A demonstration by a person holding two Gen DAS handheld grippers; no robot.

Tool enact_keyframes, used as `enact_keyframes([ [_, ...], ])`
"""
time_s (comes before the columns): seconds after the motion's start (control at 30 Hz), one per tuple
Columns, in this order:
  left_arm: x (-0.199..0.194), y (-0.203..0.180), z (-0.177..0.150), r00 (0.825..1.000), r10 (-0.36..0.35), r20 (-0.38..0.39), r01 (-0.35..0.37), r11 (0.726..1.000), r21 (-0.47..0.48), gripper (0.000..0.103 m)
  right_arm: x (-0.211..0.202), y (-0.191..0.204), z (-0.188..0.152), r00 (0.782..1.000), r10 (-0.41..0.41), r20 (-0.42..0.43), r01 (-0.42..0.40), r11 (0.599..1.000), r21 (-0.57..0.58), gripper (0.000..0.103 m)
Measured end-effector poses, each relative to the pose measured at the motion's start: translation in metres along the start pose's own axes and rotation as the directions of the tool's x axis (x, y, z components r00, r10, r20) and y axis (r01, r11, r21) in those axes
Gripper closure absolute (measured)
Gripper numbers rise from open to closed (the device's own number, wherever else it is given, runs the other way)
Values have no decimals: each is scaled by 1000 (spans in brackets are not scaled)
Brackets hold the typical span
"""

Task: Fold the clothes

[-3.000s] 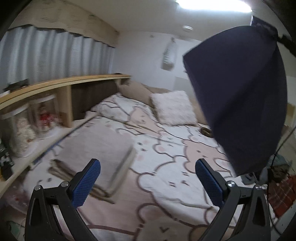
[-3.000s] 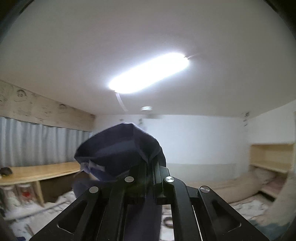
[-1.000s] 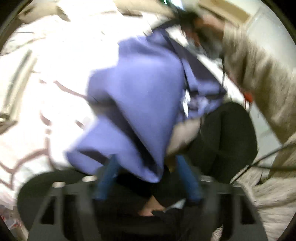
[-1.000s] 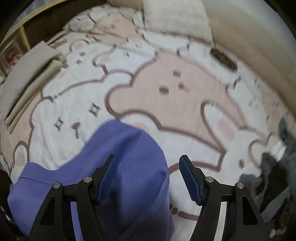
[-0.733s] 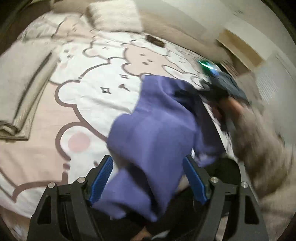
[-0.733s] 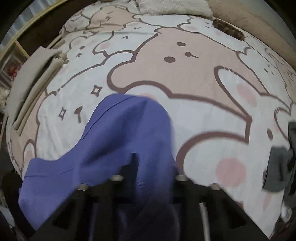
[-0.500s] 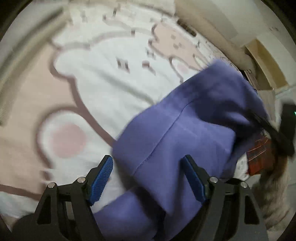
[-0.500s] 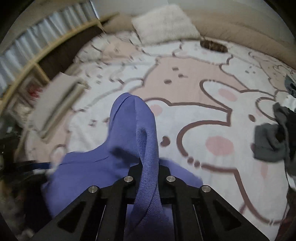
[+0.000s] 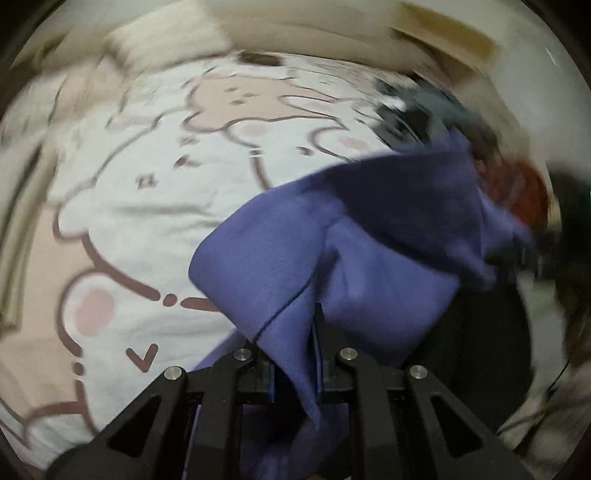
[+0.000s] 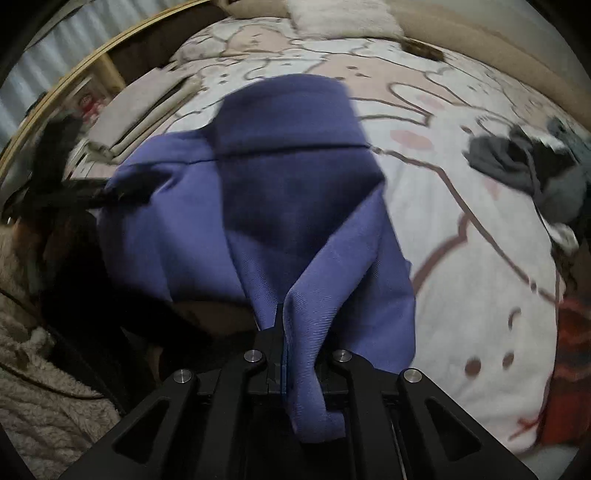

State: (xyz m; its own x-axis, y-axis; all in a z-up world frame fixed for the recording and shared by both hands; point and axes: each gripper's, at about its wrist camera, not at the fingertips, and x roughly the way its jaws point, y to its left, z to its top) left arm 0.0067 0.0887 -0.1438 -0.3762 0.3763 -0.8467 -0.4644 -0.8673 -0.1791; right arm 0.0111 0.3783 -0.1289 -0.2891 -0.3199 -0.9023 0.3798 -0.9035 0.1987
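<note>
A purple garment (image 9: 369, 229) hangs bunched over the bear-print bed sheet (image 9: 147, 221). In the left wrist view my left gripper (image 9: 295, 354) has a fold of it between its jaws, which are closing, and the pads pinch the cloth. In the right wrist view the same purple garment (image 10: 280, 158) spreads away from my right gripper (image 10: 295, 343). Its jaws grip another edge and are easing open slightly, with the cloth still pressed between them. The garment spans from one gripper to the other, its far left corner held by a blurred dark gripper (image 10: 92, 192).
A folded beige stack (image 10: 140, 107) lies at the bed's left side by a wooden shelf (image 10: 92, 62). Dark grey clothes (image 10: 517, 162) and a red plaid cloth (image 10: 569, 369) lie at the right. A fluffy pillow (image 10: 343, 18) sits at the head. A fleece sleeve (image 10: 37, 369) is at lower left.
Both grippers went from open around the purple garment to shut on it. The right one swung sideways, and the cloth now stretches between the two.
</note>
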Motion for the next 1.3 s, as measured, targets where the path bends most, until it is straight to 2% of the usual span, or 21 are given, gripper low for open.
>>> enact_keyframes([
  [0.03, 0, -5, -5, 1000, 13, -1, -13, 999, 36, 89, -5, -2, 2, 1000, 0, 11, 0, 1000, 18, 88],
  [0.07, -1, -10, -9, 1000, 26, -1, -26, 997, 68, 89, -11, -4, 4, 999, -10, 32, 10, 1000, 24, 69],
  [0.1, 0, -13, -12, 999, 37, 0, -37, 996, 86, 89, -18, -5, 6, 998, -20, 53, 19, 999, 30, 34],
  [0.13, 1, -15, -15, 999, 47, 1, -47, 994, 100, 89, -25, -6, 8, 997, -31, 74, 28, 999, 36, 21],
  [0.17, 1, -15, -16, 999, 48, 1, -48, 994, 100, 89, -31, -7, 11, 995, -38, 93, 35, 999, 30, 18],
  [0.27, 1, -16, -16, 999, 48, 6, -49, 995, 88, 89, -48, -3, 32, 990, -43, 138, 50, 997, -52, 18],
  [0.33, -1, -16, -18, 999, 50, 9, -50, 996, 80, 89, -58, -3, 53, 986, -7, 165, 26, 993, -114, 18],
  [0.43, -2, -17, -18, 999, 53, 11, -54, 996, 73, 89, -50, -15, 86, 982, 129, 141, -103, 978, -179, 18],
  [0.53, -3, -16, -18, 998, 60, 10, -61, 996, 58, 89, -12, -43, 123, 975, 222, 32, -215, 966, -143, 18],
  [0.63, -3, -12, -17, 998, 59, 4, -60, 998, 23, 89, 33, -70, 144, 964, 257, -62, -259, 965, -34, 23],
  [0.7, -4, -4, -15, 1000, 31, -1, -31, 999, -31, 89, 52, -77, 145, 949, 298, -100, -295, 955, 43, 49],
  [0.77, -7, 3, -10, 1000, 1, -3, -1, 997, -80, 89, 64, -79, 142, 931, 343, -128, -331, 937, 108, 64],
  [0.8, -9, 7, -7, 1000, -14, -2, 14, 995, -104, 89, 64, -73, 138, 928, 346, -136, -333, 936, 113, 77],
  [0.83, -12, 11, -3, 1000, -26, 2, 26, 992, -120, 91, 60, -65, 136, 930, 344, -132, -332, 938, 105, 83],
  [0.9, -23, 23, 13, 999, -32, 20, 34, 990, -139, 93, 41, -51, 135, 938, 336, -89, -330, 941, 75, 90],
  [0.97, -40, 37, 36, 998, -11, 56, 19, 990, -136, 95, 13, -39, 142, 950, 311, -13, -310, 950, 25, 92],
  [1.07, -71, 58, 90, 987, 34, 156, -16, 994, -113, 96, -34, -30, 167, 966, 225, 130, -220, 974, -52, 93],
  [1.13, -93, 72, 131, 970, 71, 232, -48, 994, -100, 96, -69, -26, 194, 958, 140, 251, -115, 987, -110, 93],
  [1.23, -127, 88, 207, 927, 152, 344, -133, 988, -77, 96, -118, -17, 239, 906, 24, 423, 48, 986, -160, 94],
  [1.27, -141, 91, 232, 904, 180, 387, -165, 984, -71, 96, -134, -13, 255, 884, -16, 467, 109, 979, -172, 94],
  [1.3, -164, 89, 258, 861, 219, 460, -214, 975, -64, 96, -150, -7, 271, 855, -54, 516, 170, 969, -180, 94],
])
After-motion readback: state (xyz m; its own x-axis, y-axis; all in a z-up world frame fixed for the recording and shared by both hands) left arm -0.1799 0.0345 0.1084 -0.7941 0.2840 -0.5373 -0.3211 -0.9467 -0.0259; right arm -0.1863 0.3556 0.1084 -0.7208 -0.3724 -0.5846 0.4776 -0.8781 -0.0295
